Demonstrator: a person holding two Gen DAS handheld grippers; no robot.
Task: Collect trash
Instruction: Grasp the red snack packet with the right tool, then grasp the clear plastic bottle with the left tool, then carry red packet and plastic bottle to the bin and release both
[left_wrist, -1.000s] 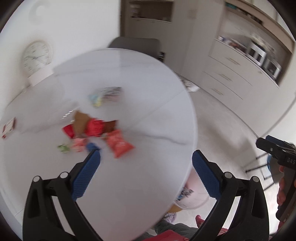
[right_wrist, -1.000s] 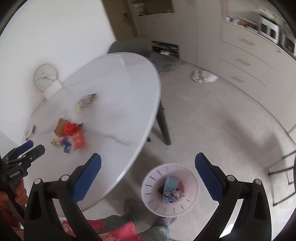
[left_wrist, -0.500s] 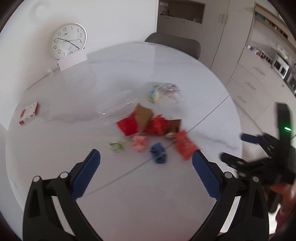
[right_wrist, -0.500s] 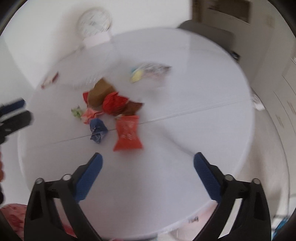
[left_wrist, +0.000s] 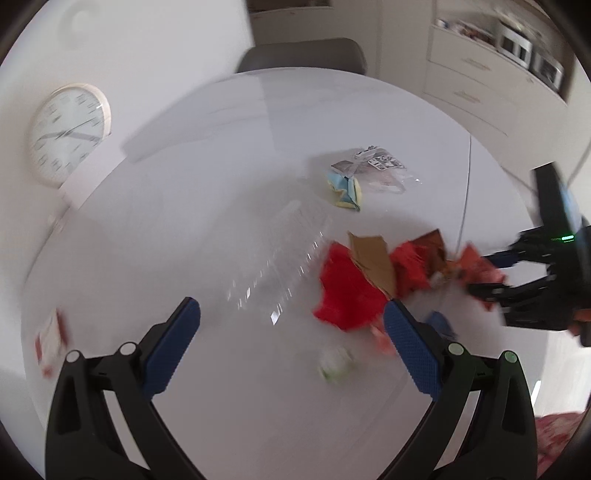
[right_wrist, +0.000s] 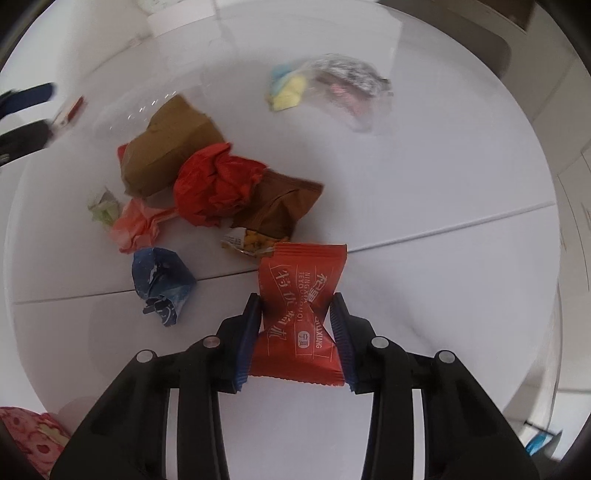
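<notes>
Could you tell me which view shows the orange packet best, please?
The right wrist view: the orange packet fills the centre, sharp, between the closing right gripper. The left wrist view shows only a blurred orange patch.

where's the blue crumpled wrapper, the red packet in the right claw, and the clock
blue crumpled wrapper (right_wrist: 162, 282): right wrist view, middle of the crumple
red packet (right_wrist: 301, 295): right wrist view, pinched waist
clock (left_wrist: 68, 134): left wrist view, dial centre
</notes>
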